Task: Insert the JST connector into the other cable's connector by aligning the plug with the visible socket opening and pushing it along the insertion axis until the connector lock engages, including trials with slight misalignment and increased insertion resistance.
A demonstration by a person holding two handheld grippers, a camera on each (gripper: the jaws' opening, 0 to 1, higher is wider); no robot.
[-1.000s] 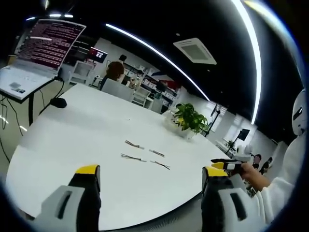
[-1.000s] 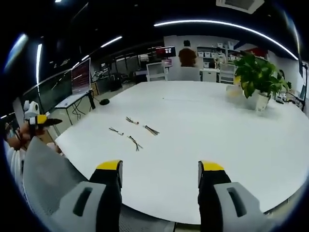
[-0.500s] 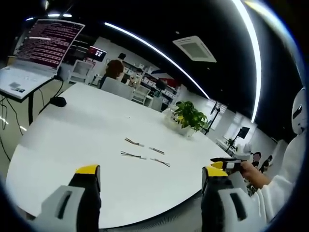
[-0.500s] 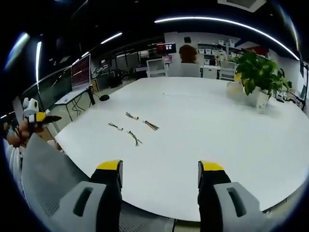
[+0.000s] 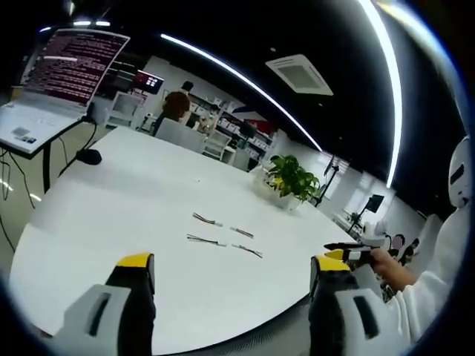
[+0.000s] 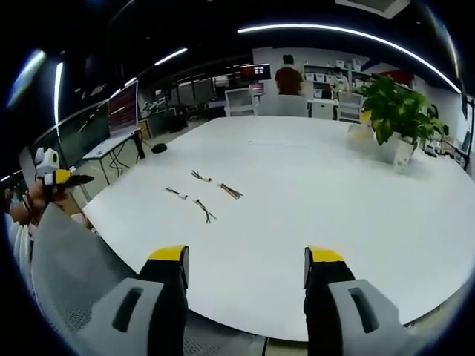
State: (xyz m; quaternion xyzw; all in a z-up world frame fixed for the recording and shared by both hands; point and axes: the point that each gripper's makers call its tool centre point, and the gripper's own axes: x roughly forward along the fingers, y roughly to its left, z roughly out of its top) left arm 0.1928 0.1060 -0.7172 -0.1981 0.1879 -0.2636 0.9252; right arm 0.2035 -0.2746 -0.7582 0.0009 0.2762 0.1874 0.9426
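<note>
Several short JST cables lie loose on the white round table: in the left gripper view, one cable (image 5: 207, 219) farthest, another (image 5: 205, 240) nearer, and two more (image 5: 246, 251) to their right. In the right gripper view the same cables (image 6: 202, 210) lie left of centre. My left gripper (image 5: 231, 276) is open and held off the table's near edge, well short of the cables. My right gripper (image 6: 246, 265) is open too, above the near rim, with nothing between its jaws. The right gripper (image 5: 350, 251) also shows at the right of the left gripper view, and the left gripper (image 6: 59, 179) at the left of the right gripper view.
A potted plant (image 5: 291, 182) stands at the table's far side (image 6: 397, 115). A laptop (image 5: 52, 85) on a stand and a black mouse (image 5: 89, 156) sit at the left. A person (image 6: 289, 79) sits at the far end. The table top (image 6: 319, 193) is bare around the cables.
Both views have shifted only slightly. The cables lie as before and both grippers stay open.
</note>
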